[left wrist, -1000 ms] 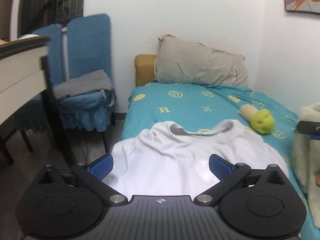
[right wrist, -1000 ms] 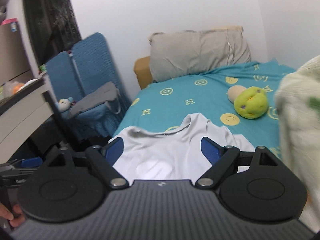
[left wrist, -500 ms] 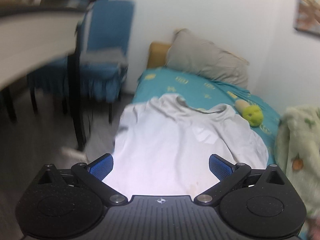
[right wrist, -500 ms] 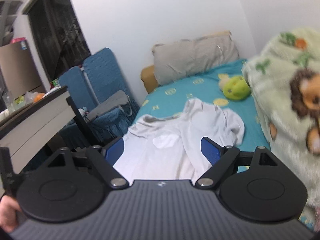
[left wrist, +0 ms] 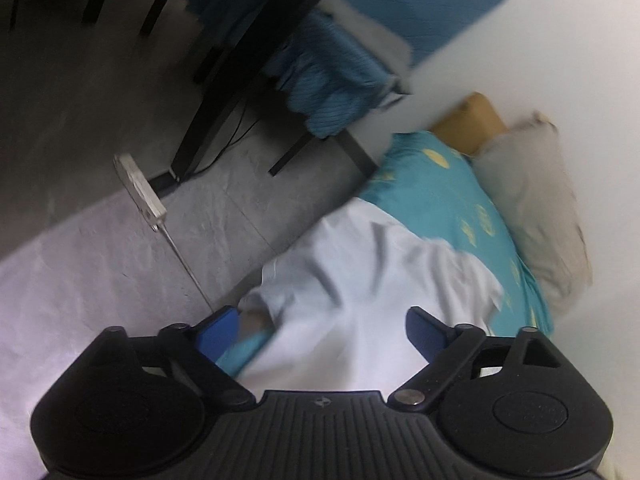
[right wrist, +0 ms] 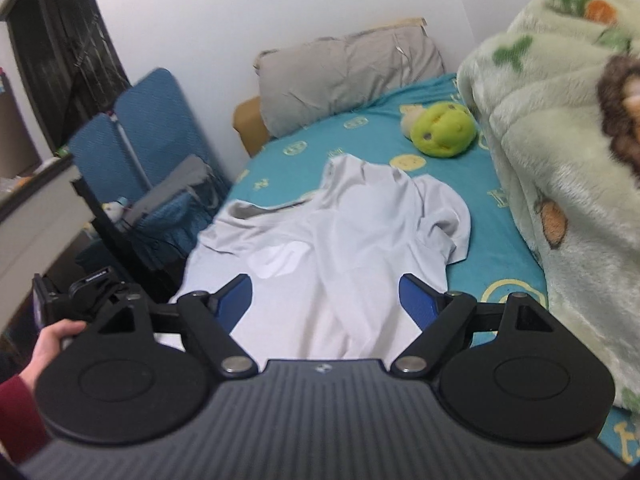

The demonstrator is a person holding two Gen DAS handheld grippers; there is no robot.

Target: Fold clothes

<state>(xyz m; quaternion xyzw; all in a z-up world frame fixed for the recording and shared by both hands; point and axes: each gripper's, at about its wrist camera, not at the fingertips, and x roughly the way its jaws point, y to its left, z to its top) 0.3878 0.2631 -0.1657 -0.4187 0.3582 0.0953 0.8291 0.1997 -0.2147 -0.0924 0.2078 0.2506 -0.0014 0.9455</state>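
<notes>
A white T-shirt (right wrist: 340, 248) lies rumpled on the bed (right wrist: 496, 240), spread over the teal sheet with its collar toward the grey pillow (right wrist: 348, 76) and its near hem running off the bottom of the right wrist view. One side of it spills over the bed's edge toward the floor (left wrist: 120, 260). The right tongs (right wrist: 326, 300) hover just above the shirt's lower part, blue tips spread wide with nothing between them but cloth lying flat beneath. The left tongs (left wrist: 320, 332) are tilted hard to one side — the picture is blurred — and also stand wide apart, over the shirt's overhanging edge; whether a tip touches the fabric I cannot tell. A hand (right wrist: 52, 340) in a dark red sleeve grips the left tool's handle at the bed's side. A green plush toy (right wrist: 444, 130) sits on the sheet beyond the shirt, a fleecy pale-green blanket (right wrist: 560, 160) is heaped along the right, and blue-covered chairs (right wrist: 152, 148) stand beside the bed.
</notes>
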